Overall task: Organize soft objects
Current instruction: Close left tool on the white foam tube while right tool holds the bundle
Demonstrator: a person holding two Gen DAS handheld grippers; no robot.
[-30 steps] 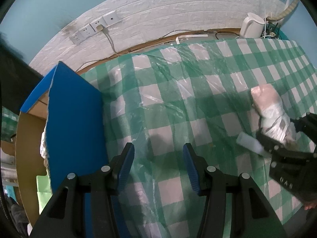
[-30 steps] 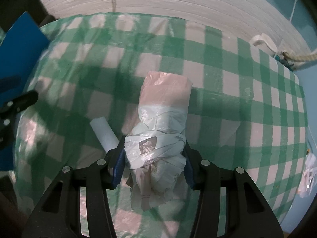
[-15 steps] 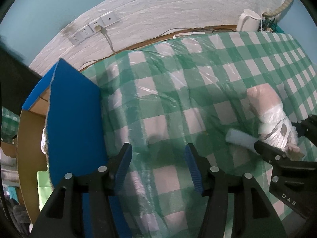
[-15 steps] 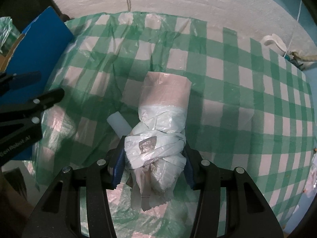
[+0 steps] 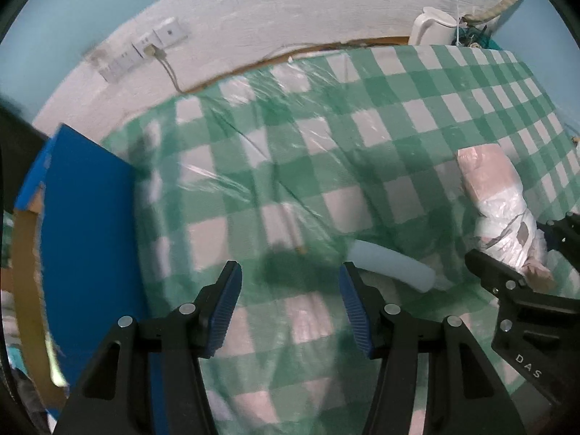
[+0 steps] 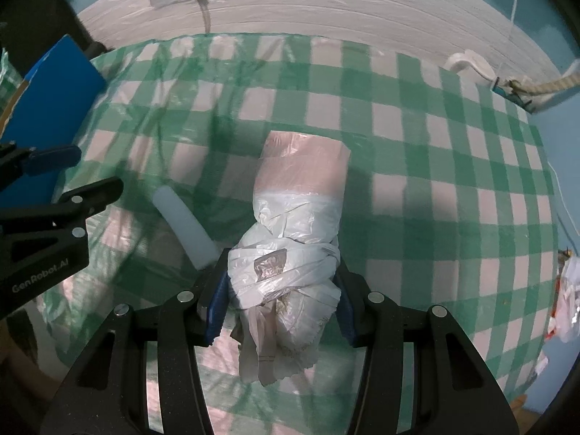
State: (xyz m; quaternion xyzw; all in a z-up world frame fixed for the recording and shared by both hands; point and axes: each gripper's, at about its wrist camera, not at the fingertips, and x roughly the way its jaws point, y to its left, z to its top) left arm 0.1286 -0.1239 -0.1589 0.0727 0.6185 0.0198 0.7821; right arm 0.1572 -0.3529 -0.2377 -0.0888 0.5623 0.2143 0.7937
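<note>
While the left gripper points steeply down over the green-and-white checked tablecloth, its blue-padded jaws stand apart with nothing between them, having just widened a little. A blue cardboard box stands just beside it at the table's left edge. A pale foam tube lies flat on the cloth just beyond and to the right of the left gripper's right finger, apart from the pads. Farther right, the right gripper also tilts steeply downward and is clamped on a plastic-wrapped bundle, both pads pressing its white knotted lower part; the bundle's pinkish upper end reaches away from the fingers, and loose plastic tails hang below the pads. In the right wrist view the foam tube lies slanted just left of the bundle, its near end close to the left finger of that gripper. A white kettle stands at the table's far right corner, near the wall.
</note>
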